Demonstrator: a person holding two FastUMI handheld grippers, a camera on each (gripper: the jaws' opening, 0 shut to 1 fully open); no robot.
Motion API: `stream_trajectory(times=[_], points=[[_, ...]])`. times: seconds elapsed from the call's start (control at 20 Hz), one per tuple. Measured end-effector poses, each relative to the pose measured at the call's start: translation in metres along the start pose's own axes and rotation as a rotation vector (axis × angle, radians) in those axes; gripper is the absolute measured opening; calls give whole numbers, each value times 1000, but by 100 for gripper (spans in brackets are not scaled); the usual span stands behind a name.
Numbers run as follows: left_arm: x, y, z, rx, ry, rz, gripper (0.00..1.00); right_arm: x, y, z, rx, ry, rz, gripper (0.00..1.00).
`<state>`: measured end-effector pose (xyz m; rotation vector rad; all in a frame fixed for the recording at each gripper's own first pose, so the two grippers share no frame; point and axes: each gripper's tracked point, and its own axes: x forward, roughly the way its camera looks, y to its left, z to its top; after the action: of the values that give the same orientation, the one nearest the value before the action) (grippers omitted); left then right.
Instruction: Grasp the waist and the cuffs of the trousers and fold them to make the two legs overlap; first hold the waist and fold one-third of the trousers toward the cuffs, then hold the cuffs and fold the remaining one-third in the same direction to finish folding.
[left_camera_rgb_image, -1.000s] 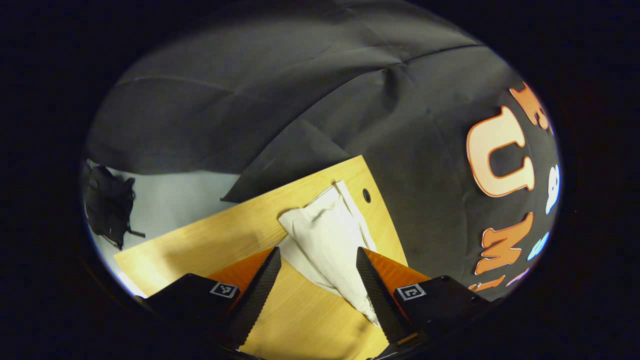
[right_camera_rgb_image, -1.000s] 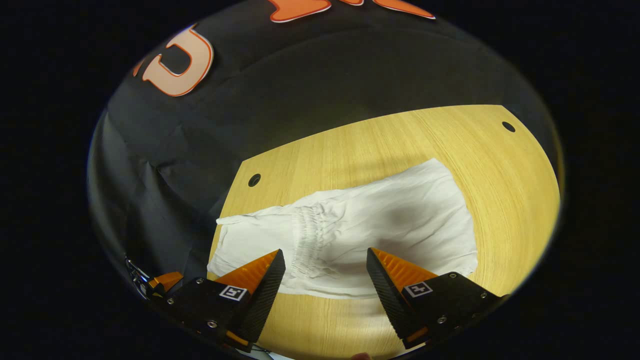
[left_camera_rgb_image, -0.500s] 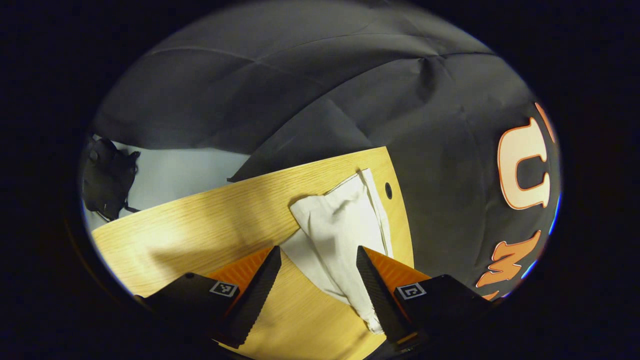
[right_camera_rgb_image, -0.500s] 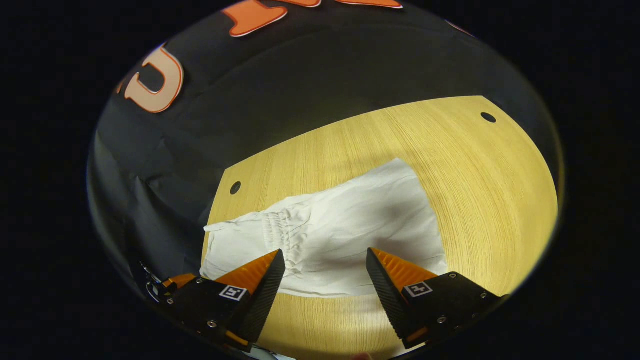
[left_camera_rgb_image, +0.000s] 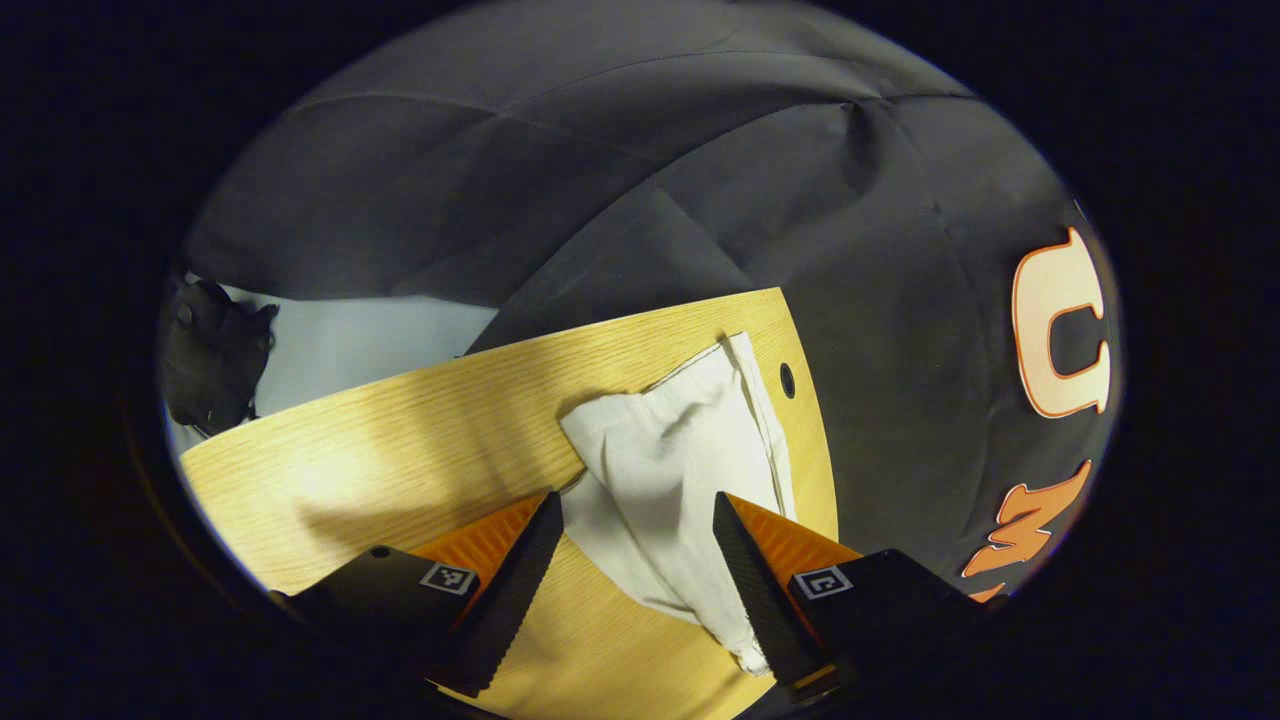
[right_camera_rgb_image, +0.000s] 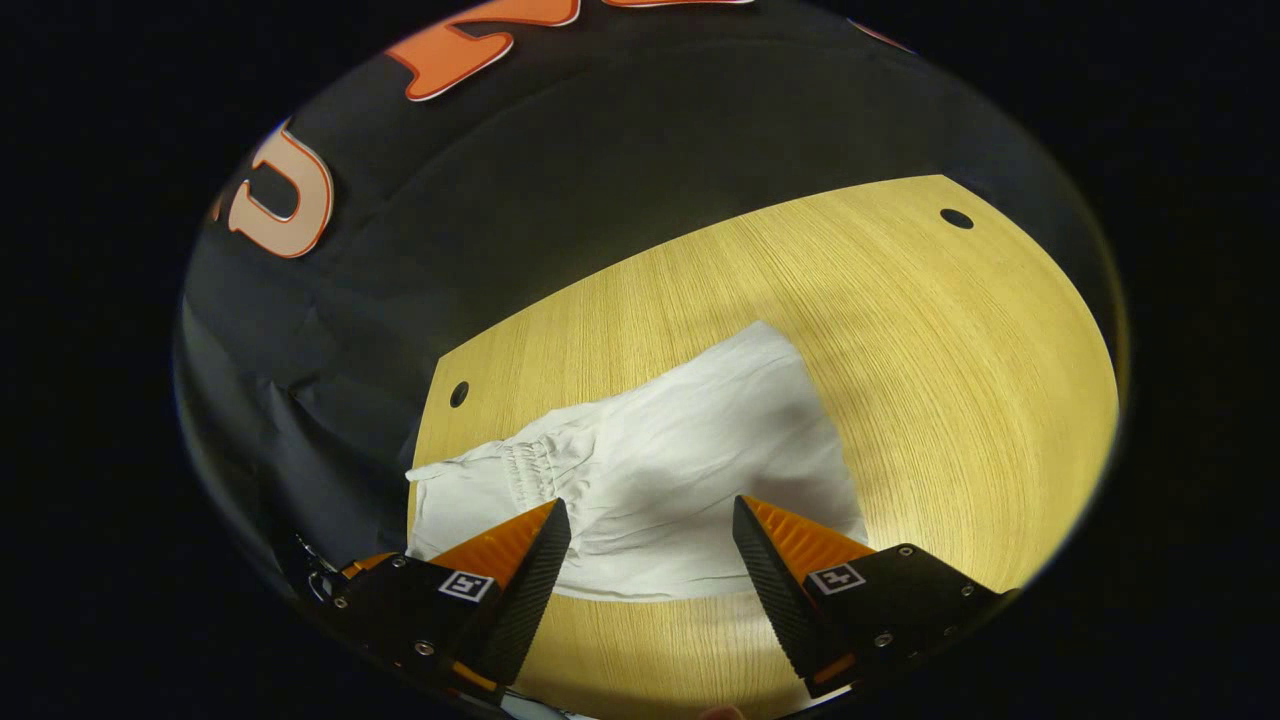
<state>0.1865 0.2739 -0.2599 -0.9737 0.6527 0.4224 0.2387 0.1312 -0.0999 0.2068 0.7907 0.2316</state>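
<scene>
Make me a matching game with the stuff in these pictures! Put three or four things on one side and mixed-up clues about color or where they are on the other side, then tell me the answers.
Things:
1. trousers
2. table
3. booth wall
4. small round hole

Clues:
A. black cloth behind the table
B. white and folded, lying on the table
C. near a corner of the tabletop
D. light wood with a grain pattern

Right pairs: 1-B, 2-D, 3-A, 4-C.

The left gripper and right gripper are both open above the trousers, holding nothing.
</scene>
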Motion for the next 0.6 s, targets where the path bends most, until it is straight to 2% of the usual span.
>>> stream_trajectory(times=[0.05, 0.1, 0.25, 0.3, 0.35, 0.4, 0.45, 0.55, 0.6], points=[[6, 0, -1, 6, 6, 8, 100, 1, -2, 0, 3, 1, 0, 98], [12, 1, -2, 11, 12, 23, 93, 0, -3, 1, 4, 0, 1, 98], [25, 1, -3, 34, 22, 58, 60, -1, -8, 4, 10, -3, 1, 98], [28, 0, -4, 45, 27, 66, 40, -1, -10, 4, 15, -4, 1, 98], [32, 0, -4, 53, 34, 70, 44, -1, -12, 4, 20, -3, 1, 98], [36, -1, -4, 58, 36, 77, 23, -2, -15, 4, 23, -3, 0, 98], [36, -3, -2, 58, 32, 80, 11, -3, -18, 2, 24, -1, -1, 98], [45, -6, 0, 76, 18, 74, 10, -5, -22, 0, 26, 2, -5, 98], [40, -12, 0, 87, 13, 61, 6, -7, -24, 1, 26, 0, -5, 98]])
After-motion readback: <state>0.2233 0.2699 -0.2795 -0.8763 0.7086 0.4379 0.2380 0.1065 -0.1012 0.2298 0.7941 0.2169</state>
